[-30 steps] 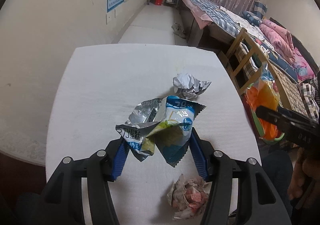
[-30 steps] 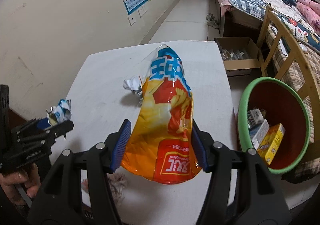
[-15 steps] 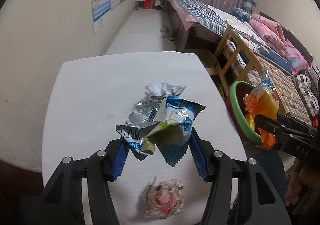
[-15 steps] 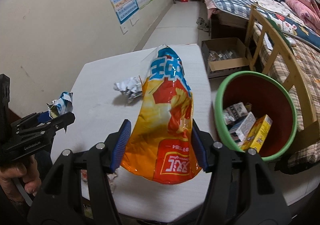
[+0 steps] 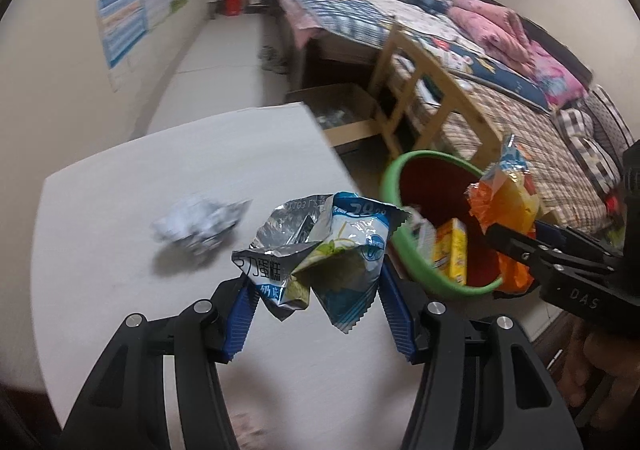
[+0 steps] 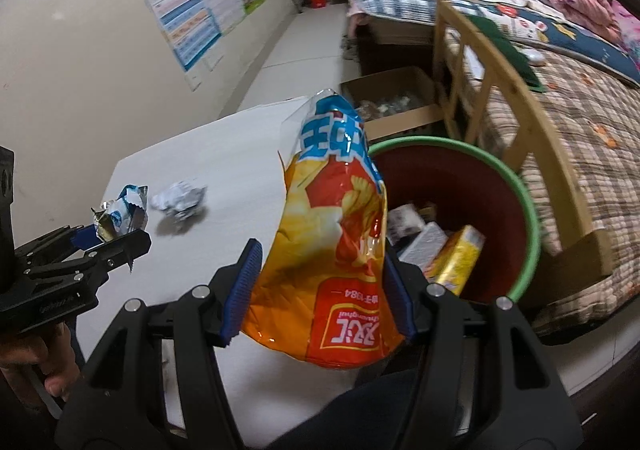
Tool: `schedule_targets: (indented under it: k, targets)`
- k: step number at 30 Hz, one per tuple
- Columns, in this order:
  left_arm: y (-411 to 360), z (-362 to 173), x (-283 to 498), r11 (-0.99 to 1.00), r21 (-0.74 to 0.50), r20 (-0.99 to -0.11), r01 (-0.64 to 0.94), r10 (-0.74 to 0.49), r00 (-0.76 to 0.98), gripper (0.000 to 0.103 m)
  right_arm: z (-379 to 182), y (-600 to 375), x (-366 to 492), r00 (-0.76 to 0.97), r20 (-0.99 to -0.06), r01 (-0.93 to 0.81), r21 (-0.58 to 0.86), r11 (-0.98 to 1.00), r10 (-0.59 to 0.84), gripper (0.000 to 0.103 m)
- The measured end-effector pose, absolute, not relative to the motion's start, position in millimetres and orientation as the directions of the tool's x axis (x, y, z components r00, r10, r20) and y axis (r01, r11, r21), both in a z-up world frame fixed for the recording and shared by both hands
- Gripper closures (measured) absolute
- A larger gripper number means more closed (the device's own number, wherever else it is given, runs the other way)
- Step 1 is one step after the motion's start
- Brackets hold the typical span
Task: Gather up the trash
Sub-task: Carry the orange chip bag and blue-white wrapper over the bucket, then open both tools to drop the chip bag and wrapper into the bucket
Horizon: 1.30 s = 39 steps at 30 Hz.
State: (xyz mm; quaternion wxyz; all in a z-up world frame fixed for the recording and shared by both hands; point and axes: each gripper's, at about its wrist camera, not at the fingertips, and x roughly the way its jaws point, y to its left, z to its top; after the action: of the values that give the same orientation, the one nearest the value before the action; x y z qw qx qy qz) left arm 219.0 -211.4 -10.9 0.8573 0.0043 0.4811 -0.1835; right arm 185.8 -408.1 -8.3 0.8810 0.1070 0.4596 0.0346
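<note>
My left gripper (image 5: 314,306) is shut on a crumpled blue-and-silver snack wrapper (image 5: 320,250) and holds it above the white table (image 5: 120,190), near its right edge. My right gripper (image 6: 320,298) is shut on an orange chip bag (image 6: 336,250) and holds it beside the green-rimmed red bin (image 6: 528,210). The bin (image 5: 390,186) stands on the floor right of the table and holds a yellow box (image 6: 456,258) and other packets. A crumpled silver wrapper (image 5: 196,222) lies on the table; it also shows in the right wrist view (image 6: 180,202).
A wooden bed frame (image 6: 480,62) stands just behind the bin. An open cardboard box (image 6: 396,98) sits on the floor past the table's far corner. A wall with a poster (image 6: 196,10) runs along the left.
Both grippers have swung right with their loads toward the bin, which now fills more of both views. The pink crumpled paper near the table's front has almost left the left view.
</note>
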Motion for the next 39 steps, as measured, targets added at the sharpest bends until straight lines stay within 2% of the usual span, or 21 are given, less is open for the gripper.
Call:
schedule_targets:
  k: [14,20,35,37,38,39]
  targets:
    - [-315.7,-22.5,260.0,0.873,-0.205,-0.826,0.443,-0.397,0.401,0.049,-34.4,-499.1,207.2,0.567,-0.821,0.174,0.199,0.964,0.067,0.046]
    - [-336.7,-28.6,278.8,0.851,-0.269,-0.819,0.45,-0.449,0.358,0.049,-49.3,-512.6,215.5,0.547,-0.834,0.192,0.202,0.96,0.066,0.046]
    - [-368.4,-41.3,291.1,0.83,-0.312,-0.82,0.463,-0.481,0.309,0.047,-61.6,-517.1,220.4,0.527,-0.847,0.191,0.196,0.962,0.068,0.046]
    - [-369.0,-44.6,292.3,0.829,-0.32,-0.823,0.459,-0.483,0.298,0.047,-64.3,-516.6,220.7,0.523,-0.85,0.191,0.195,0.962,0.069,0.044]
    - [-369.6,-46.3,293.1,0.828,-0.324,-0.827,0.458,-0.484,0.288,0.044,-66.2,-515.7,221.3,0.515,-0.854,0.187,0.197,0.962,0.075,0.042]
    - [-370.6,-48.0,293.8,0.823,-0.331,-0.828,0.461,-0.488,0.276,0.041,-67.8,-515.0,221.7,0.51,-0.857,0.182,0.197,0.963,0.078,0.037]
